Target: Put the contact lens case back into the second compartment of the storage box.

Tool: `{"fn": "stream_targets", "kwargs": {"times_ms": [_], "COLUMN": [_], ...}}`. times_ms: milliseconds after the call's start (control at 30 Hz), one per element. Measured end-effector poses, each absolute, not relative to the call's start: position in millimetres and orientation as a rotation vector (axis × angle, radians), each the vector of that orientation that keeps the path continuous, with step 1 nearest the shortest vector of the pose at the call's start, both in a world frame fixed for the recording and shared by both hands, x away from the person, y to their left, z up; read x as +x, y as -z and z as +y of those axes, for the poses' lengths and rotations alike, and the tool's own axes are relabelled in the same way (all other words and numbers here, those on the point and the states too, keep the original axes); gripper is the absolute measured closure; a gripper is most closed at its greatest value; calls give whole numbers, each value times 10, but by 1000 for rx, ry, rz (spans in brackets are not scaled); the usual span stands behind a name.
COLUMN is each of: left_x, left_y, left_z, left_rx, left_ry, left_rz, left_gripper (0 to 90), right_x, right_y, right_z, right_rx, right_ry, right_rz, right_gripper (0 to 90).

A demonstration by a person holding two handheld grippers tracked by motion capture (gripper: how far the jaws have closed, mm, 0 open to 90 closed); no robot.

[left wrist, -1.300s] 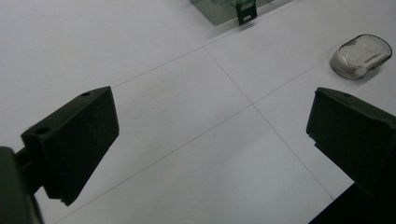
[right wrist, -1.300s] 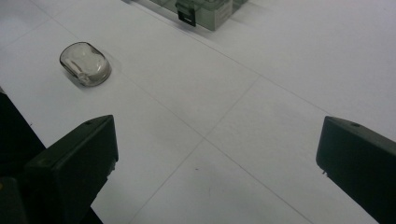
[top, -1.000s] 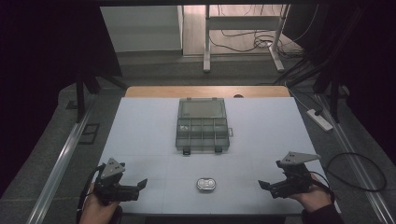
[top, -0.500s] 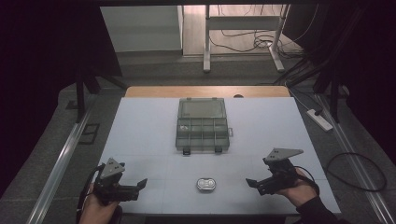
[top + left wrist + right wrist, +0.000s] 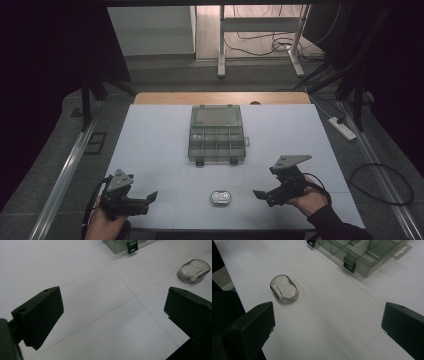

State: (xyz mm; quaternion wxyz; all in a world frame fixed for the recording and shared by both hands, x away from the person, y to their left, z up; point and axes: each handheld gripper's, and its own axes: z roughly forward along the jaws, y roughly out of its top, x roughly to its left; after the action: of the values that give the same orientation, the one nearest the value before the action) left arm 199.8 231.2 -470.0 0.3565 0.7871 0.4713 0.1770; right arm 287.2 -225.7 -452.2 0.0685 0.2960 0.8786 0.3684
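White desk (image 5: 150, 140), small clear case (image 5: 220, 197) just in front of the organizer box (image 5: 217, 134); left gripper (image 5: 150, 197) and right gripper (image 5: 260, 194) flank the case, both spread wide, holding nothing.

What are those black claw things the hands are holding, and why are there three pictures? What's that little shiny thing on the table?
A person holds a squeeze tool in each hand: the left gripper and the right gripper. One camera looks down from above. The other two ride on the tools, so you see each one's two black jaws poking up from the bottom. Both are open and hold nothing. On the white table lies a small clear oval case with white round parts inside, between the two tools. Farther back sits a grey see-through box with compartments, its lid shut.
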Motion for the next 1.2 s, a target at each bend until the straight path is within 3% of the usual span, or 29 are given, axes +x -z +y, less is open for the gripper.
{"fn": "stream_targets", "kwargs": {"times_ms": [1200], "left_x": [1999], "left_y": [4701], "left_z": [2312], "left_rx": [2033], "left_ry": [-457], "left_rz": [1216], "left_gripper": [24], "right_x": [3040], "right_y": [4658], "right_z": [-1597], "right_rx": [755], "right_ry": [-1038], "right_rz": [2753], "right_gripper": [0]}}
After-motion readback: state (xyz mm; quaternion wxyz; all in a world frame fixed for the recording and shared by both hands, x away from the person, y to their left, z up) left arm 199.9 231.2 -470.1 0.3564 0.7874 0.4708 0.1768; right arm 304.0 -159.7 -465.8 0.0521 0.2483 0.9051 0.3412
